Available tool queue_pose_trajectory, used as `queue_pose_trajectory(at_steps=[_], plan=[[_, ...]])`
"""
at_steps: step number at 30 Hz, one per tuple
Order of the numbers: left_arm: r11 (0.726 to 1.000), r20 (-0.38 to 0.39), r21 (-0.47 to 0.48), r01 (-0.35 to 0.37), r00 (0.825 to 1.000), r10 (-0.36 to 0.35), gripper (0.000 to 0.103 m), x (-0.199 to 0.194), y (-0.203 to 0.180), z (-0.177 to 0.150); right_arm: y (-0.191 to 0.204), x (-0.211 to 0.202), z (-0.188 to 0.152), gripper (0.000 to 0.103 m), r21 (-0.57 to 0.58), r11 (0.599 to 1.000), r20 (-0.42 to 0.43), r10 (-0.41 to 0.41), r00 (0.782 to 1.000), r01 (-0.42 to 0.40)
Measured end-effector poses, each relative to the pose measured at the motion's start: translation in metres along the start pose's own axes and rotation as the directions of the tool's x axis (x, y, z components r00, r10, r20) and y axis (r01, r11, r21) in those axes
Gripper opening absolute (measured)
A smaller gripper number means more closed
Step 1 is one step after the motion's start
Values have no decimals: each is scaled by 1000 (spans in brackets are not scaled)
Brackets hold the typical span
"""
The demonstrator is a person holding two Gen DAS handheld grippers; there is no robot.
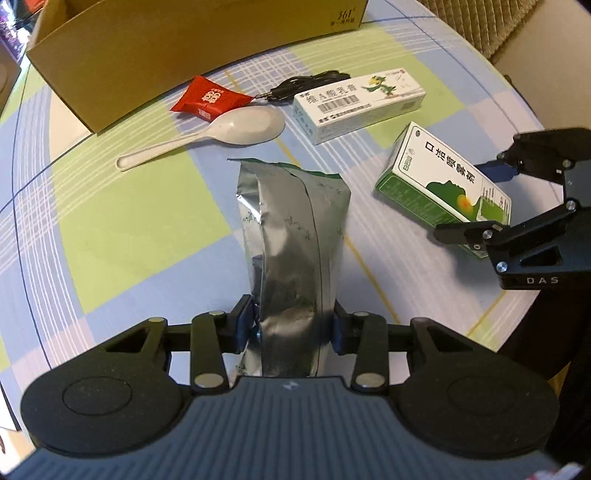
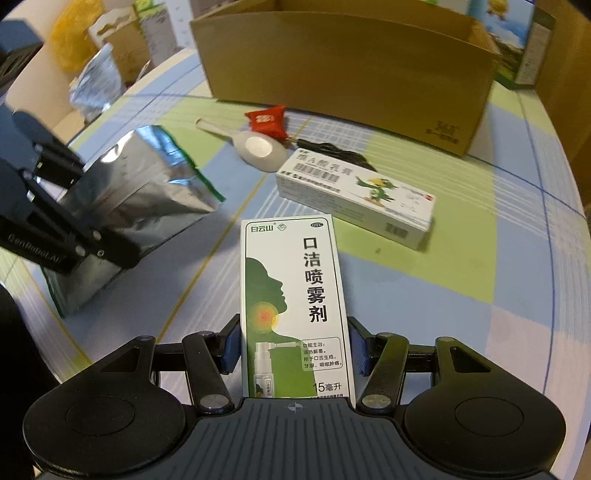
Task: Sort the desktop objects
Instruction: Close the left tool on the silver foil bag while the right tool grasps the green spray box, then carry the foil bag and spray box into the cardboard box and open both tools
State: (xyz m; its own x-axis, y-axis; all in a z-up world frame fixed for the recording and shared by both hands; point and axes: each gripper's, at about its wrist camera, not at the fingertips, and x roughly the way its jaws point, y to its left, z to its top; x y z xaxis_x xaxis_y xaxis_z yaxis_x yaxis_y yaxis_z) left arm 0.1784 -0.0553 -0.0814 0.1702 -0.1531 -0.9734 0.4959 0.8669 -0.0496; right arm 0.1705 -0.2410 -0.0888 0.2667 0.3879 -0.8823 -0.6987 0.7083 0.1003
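Our left gripper point(image 1: 293, 325) pinches the crinkled silver foil pouch point(image 1: 291, 236) near centre, and our right gripper point(image 2: 293, 345) brackets the green-and-white spray carton point(image 2: 291, 295), contact unclear, so we fear foil slipping or the carton twisting before the far brown cardboard box point(image 2: 347, 62).

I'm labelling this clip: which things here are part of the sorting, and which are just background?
Job: foil pouch, spray box, ointment box, spoon, red sachet, black cable, cardboard box.

Background: yellow object, cartons beyond the table.
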Motion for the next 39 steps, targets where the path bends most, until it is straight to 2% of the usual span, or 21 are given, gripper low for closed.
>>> queue_pose_trajectory(at_steps=[10,16,27,39], plan=[[998,55,-45,39,998,-36,34,-25,-13,10,-7,-33,-3,54,56,998,47,-34,998,31],[994,82,-84,76,994,-69,26,-43,-4,14,-4,-46,5,54,65,998,75,-28,997,23],[980,88,-152,129,989,-117,25,-53,18,17,2,-49,12,54,70,998,97,1,995,-8],[980,128,-148,133,985,-114,25,-95,29,44,3,-76,47,54,58,998,163,2,987,-12]])
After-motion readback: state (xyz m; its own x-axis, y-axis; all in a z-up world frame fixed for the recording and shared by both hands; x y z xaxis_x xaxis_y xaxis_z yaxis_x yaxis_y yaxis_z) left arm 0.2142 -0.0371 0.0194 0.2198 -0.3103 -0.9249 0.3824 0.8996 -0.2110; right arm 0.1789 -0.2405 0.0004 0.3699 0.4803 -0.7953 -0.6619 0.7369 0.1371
